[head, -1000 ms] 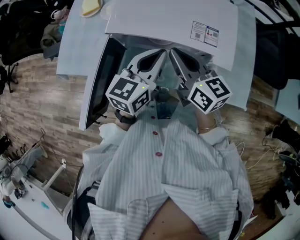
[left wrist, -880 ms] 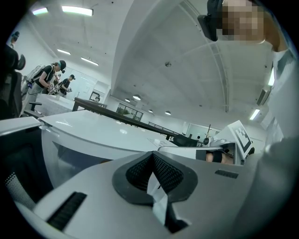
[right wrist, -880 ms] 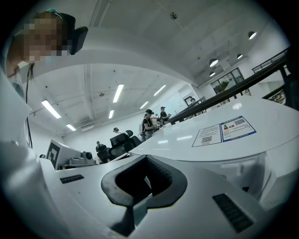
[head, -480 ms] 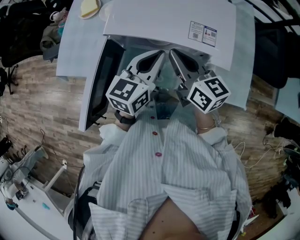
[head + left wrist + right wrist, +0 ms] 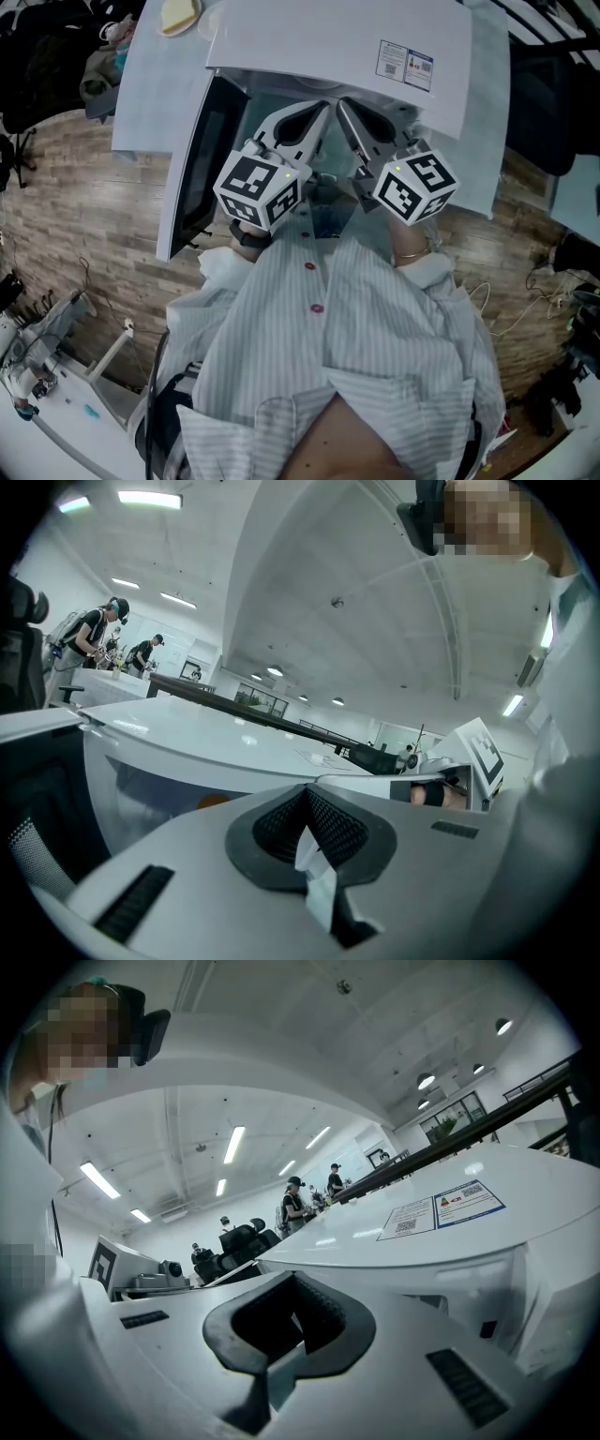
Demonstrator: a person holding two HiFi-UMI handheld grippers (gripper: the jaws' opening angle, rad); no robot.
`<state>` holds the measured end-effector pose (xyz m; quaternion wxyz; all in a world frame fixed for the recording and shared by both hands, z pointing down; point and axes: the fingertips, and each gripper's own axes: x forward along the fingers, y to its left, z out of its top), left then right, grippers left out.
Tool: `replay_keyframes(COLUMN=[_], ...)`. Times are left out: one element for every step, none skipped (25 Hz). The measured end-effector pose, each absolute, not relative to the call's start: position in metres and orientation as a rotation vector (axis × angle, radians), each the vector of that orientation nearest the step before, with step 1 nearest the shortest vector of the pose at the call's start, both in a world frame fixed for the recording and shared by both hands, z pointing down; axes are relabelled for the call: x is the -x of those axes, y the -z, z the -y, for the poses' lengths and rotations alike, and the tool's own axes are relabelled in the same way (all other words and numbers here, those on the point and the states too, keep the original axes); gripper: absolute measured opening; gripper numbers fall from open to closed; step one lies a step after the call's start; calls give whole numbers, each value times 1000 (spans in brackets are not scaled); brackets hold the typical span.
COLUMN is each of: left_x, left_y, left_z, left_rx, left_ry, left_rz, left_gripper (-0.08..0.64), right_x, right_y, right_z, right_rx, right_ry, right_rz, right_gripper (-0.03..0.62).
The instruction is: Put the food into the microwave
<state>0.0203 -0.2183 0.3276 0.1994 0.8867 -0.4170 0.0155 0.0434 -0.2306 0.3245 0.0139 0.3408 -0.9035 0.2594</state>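
The white microwave stands on a pale table, its dark-windowed door swung open to the left. My left gripper and right gripper sit side by side in front of the opening, tips nearly touching, both shut with nothing between the jaws. A yellowish piece of food lies on the table at the far left, beyond the microwave. In the left gripper view the shut jaws point at the microwave, where a small orange patch shows. The right gripper view has its shut jaws below the microwave top.
The open door juts toward me on the left, over a wood-plank floor. Cables and dark gear lie at the right, a white bench with tools at the lower left. Other people work far behind the table.
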Motion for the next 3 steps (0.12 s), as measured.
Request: replay_keyframes(left_x=[-20,-20,-20], left_y=[-329,-330,-331], left_z=[218,219,219], left_rx=[-2477,-2474,-2471], left_ry=[-44,-46,-47], left_rz=[1167,1169,1171], left_gripper=[9,9,8], right_x=[-43,-42,-42], right_y=[-325,-326,-327], right_z=[231,231,231], right_rx=[-1061,-1060,-1058], right_ry=[-806,-808,-810], right_rz=[2811,2809,2807], right_gripper=[32,32,32])
